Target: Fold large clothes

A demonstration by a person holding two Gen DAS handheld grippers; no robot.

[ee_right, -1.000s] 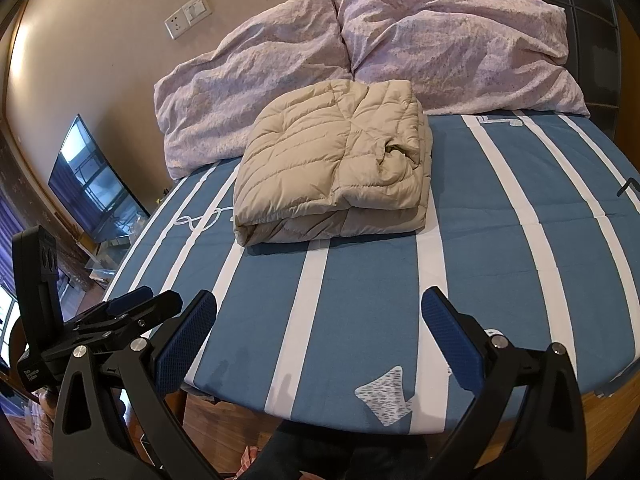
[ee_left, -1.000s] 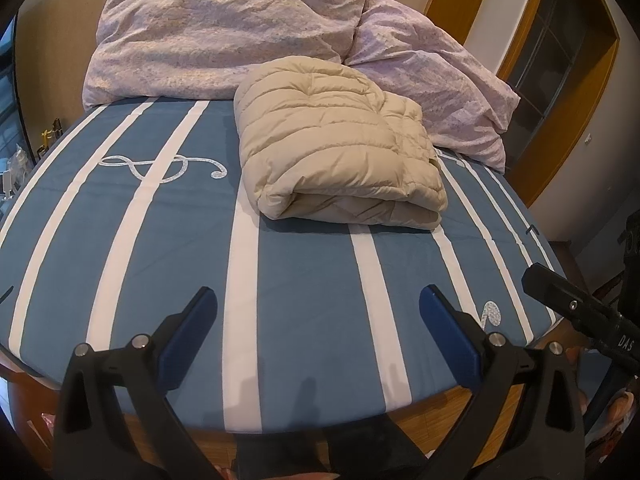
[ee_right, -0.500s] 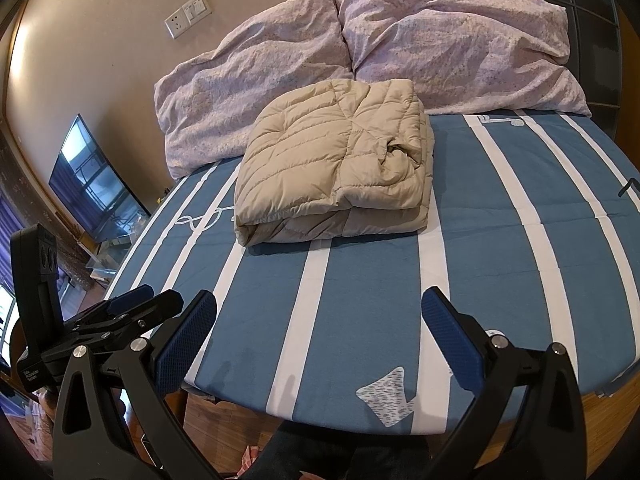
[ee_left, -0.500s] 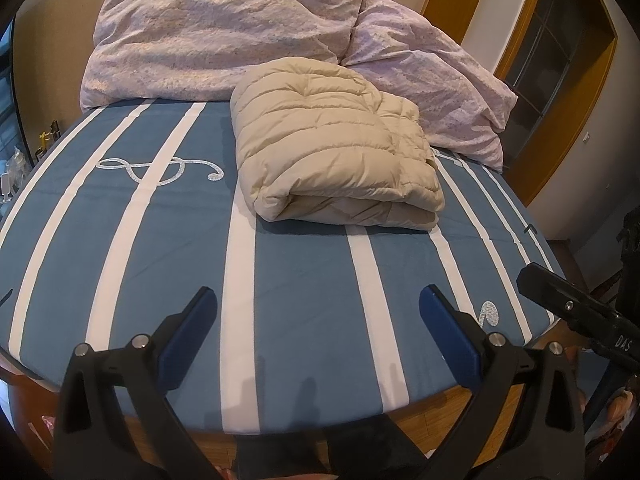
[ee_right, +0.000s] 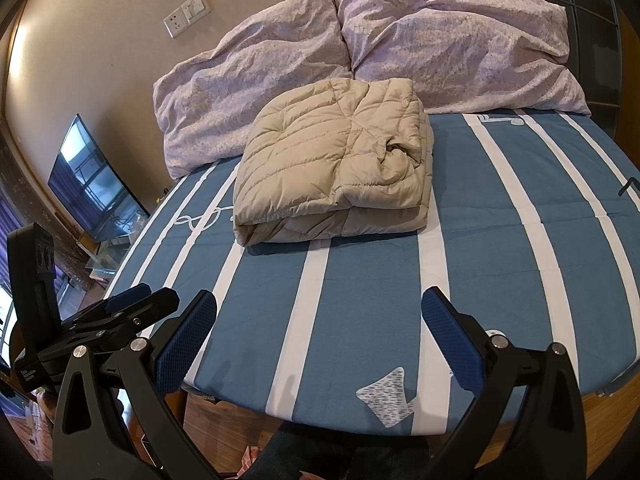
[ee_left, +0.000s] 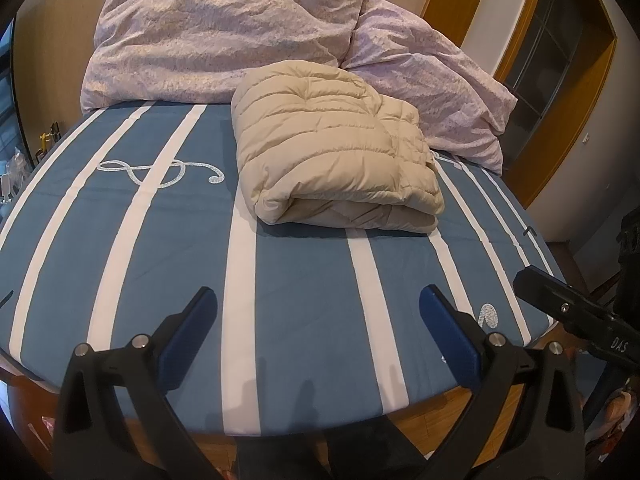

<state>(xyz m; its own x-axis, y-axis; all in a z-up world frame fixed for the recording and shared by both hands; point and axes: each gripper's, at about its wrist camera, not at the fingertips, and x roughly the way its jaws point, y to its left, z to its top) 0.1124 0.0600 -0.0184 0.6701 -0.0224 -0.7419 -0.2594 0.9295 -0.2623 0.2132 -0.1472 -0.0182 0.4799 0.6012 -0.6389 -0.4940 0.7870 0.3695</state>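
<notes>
Jacket (ee_left: pixel 336 160) on bed (ee_left: pixel 120 240), before pillows (ee_left: pixel 224 36)

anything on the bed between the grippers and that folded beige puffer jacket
Nothing visible. Only bare striped bedsheet lies between the open left gripper and the folded jacket, and likewise ahead of the open right gripper. The pillows sit behind it.

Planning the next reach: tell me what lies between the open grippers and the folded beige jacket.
Only bare striped bedsheet separates the left gripper and right gripper from the jacket, in both wrist views.
</notes>
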